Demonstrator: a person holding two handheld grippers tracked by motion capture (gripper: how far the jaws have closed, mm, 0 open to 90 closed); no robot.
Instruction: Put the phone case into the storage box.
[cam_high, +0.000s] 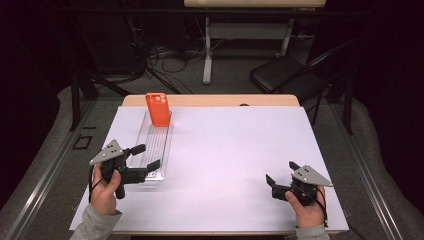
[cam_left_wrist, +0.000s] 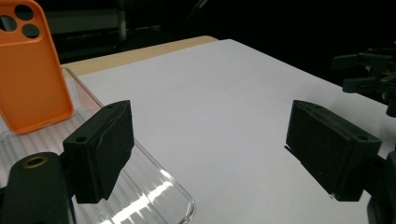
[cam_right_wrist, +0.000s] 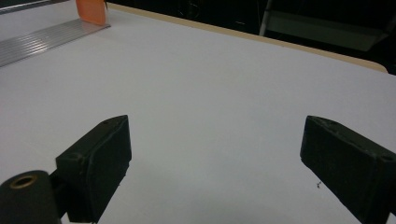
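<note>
An orange phone case (cam_high: 158, 109) stands upright at the far end of a clear ribbed rack (cam_high: 156, 142) on the left half of the white-covered table (cam_high: 235, 150). My left gripper (cam_high: 148, 155) hovers open over the rack's near end, with nothing between its jaws. In the left gripper view the orange case (cam_left_wrist: 28, 70) rises at the upper left, the clear rack (cam_left_wrist: 144, 196) lies under the left jaw, and the left gripper (cam_left_wrist: 210, 154) gapes wide. My right gripper (cam_high: 280, 171) is open and empty near the front right corner. The right gripper view shows that gripper (cam_right_wrist: 215, 163) above bare white sheet.
A black folding chair (cam_high: 287, 75) and the legs of another table (cam_high: 207, 50) stand on the floor beyond the far edge. The wooden table edge (cam_high: 215, 100) shows past the white sheet. The right gripper (cam_left_wrist: 369, 70) appears far off in the left gripper view.
</note>
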